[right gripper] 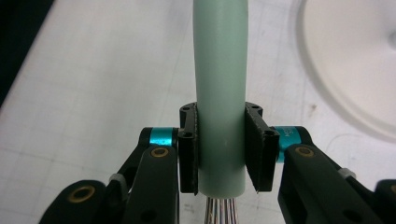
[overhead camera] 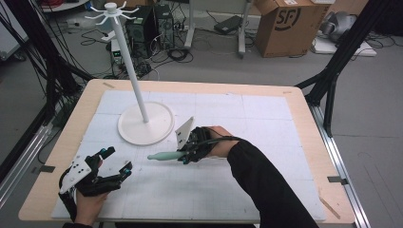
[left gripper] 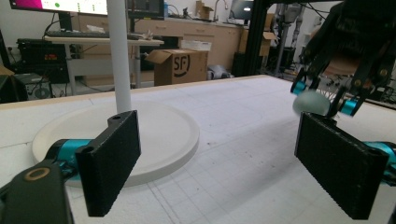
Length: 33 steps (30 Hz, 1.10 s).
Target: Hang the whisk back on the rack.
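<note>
Left gripper (overhead camera: 114, 162): I see my jaws standing wide apart with nothing between the pads, low over the white mat (overhead camera: 266, 137) near its front left corner.
Left fingers (left gripper: 109, 161): through the left gripper view, one black pad sits in front of the stand base, the other (left gripper: 338, 163) off to the far side, bare mat between them.
Stand (overhead camera: 132, 71): a white pole on a round base (overhead camera: 164, 126), just beyond my left fingertips and well left of my right ones.
Handle (overhead camera: 165, 155): pale green, rounded at the free end, sticking out leftward from my right fingers, lying roughly level above the mat; its tip points toward the gap between my two grippers.
Right gripper (right gripper: 220, 149): my jaws are clamped on the green handle (right gripper: 219, 93), a pad pressed flat to each side.
Behind the fingers: a bundle of thin metal wires (right gripper: 222, 210) leaves the handle's near end, below the pads.
Right hand (overhead camera: 216, 140): dark sleeve, wrapped round the gripper body.
</note>
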{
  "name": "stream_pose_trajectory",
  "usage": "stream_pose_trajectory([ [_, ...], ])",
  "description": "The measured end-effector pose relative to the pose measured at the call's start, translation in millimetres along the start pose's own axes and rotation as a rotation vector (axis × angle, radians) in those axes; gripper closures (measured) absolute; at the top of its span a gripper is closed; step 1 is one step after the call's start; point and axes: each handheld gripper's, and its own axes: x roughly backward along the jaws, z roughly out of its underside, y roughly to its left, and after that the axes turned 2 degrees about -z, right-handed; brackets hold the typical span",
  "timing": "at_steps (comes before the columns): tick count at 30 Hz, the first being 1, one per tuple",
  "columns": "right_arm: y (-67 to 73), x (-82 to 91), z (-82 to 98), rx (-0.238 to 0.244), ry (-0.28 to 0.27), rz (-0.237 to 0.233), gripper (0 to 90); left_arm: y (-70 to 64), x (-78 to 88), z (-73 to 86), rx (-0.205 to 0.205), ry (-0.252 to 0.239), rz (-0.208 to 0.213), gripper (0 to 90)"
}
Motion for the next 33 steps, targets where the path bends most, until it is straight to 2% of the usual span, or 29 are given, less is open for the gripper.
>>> stream_pose_trajectory([
  [3,-1.3,10.2,-2.1,-0.018,-0.062,0.006,70.1,-0.1,-0.1,0.0,0.000,0.000,0.001,14.9],
  [7,-3.6,25.6,-4.4,-0.032,-0.143,0.057,70.0,-0.2,-0.4,0.1,-0.001,-0.001,-0.001,14.9],
  [12,-9.3,45.5,-4.3,-0.069,-0.257,0.145,70.0,-0.2,-1.0,0.3,-0.001,0.001,-0.001,14.9],
  [13,-11.8,49.5,-4.3,-0.070,-0.300,0.171,70.0,-0.2,-1.0,0.3,-0.001,0.001,-0.001,14.9],
  [16,-15.4,61.8,-5.6,-0.122,-0.403,0.230,70.0,-0.3,-1.2,0.6,0.000,0.003,0.000,14.9],
  [17,-16.9,65.3,-6.5,-0.118,-0.420,0.253,70.0,-0.4,-1.3,0.6,0.001,0.004,-0.001,14.9],
  [21,-20.4,79.9,-15.2,-0.148,-0.502,0.339,70.0,-0.1,-1.7,1.0,0.003,0.004,0.000,14.9],
  [22,-20.4,79.9,-15.2,-0.148,-0.502,0.339,70.0,0.0,-1.5,0.9,0.001,0.006,0.001,14.9],
  [23,-23.9,86.2,-19.4,-0.161,-0.552,0.358,70.0,-0.1,-1.5,1.0,0.002,0.003,0.000,14.9],
  [24,-23.9,86.2,-19.4,-0.161,-0.552,0.358,70.0,0.0,-1.6,1.1,0.002,0.002,0.000,14.9],
  [28,-34.8,96.2,-31.4,-0.195,-0.618,0.423,70.0,-0.1,-1.3,1.4,0.001,0.005,0.003,14.8],
  [33,-42.6,102.3,-41.3,-0.216,-0.655,0.453,70.0,-0.4,-0.6,1.3,0.007,-0.003,0.001,14.8],
])
